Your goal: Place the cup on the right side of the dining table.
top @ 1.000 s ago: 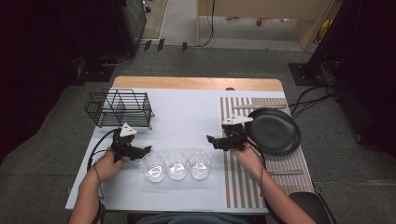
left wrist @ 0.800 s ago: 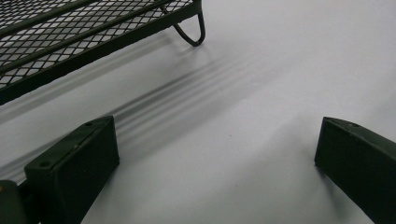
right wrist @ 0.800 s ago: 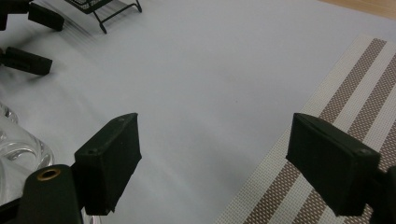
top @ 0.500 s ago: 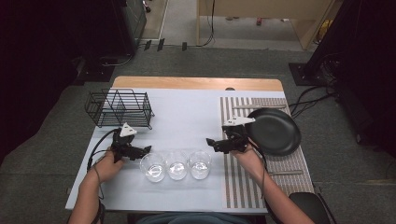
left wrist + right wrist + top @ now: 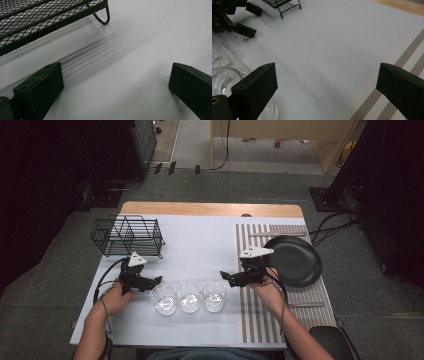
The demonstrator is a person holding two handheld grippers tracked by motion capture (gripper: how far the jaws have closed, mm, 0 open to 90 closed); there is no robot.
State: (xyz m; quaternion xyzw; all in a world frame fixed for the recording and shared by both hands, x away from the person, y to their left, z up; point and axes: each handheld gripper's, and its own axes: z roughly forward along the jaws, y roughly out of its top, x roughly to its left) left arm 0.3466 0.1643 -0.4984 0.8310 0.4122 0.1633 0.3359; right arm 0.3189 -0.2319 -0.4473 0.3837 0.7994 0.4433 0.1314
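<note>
Up top: pan (image 5: 292, 261) (hidden from claw cams)

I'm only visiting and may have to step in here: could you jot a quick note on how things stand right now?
Left claw: open, holding nothing, just left of the glasses.
Right claw: open, holding nothing, just right of them.
Three clear glasses stand in a row at the table's near edge, between the claws.
Wire rack sits behind the left claw; black pan lies on the striped mat.
Done: nothing moved, by the look of it.
Left: probably gripping a glass.
</note>
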